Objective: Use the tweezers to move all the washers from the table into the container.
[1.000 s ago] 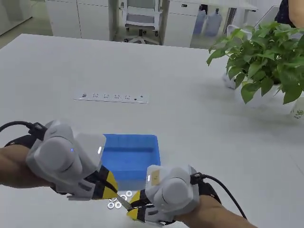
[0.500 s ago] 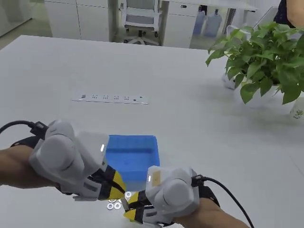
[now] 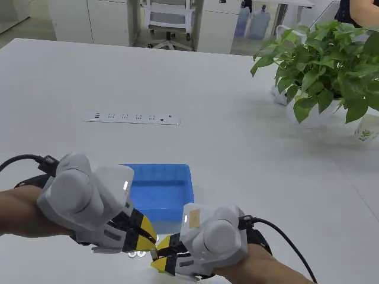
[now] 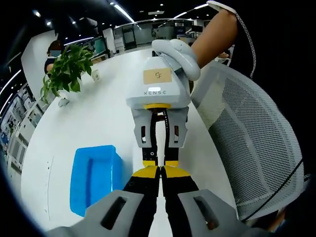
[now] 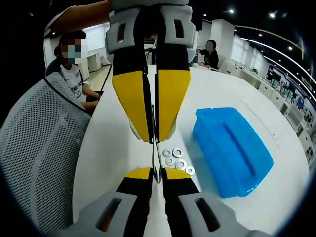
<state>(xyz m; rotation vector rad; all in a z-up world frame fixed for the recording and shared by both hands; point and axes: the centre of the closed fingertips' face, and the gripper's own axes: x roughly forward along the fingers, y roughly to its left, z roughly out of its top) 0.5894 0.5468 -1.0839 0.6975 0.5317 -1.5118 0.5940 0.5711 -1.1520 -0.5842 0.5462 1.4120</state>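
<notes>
Tweezers (image 5: 154, 155) nipped in right gripper (image 5: 157, 174), jaws closed; left gripper (image 4: 160, 171) likewise (washers (image 5: 177, 159) beside container (image 5: 232, 148)).

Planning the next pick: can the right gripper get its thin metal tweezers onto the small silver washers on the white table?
Probably yes: the small silver washers lie uncovered just beside the right gripper's thin metal tweezers, though the left gripper crowds the tip.

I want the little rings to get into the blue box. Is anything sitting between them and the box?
No, nothing visible. The washers lie on bare table right beside the blue container, with only tabletop between them. The tweezers, pinched by the left gripper and right gripper, sit just beside the washers.
</notes>
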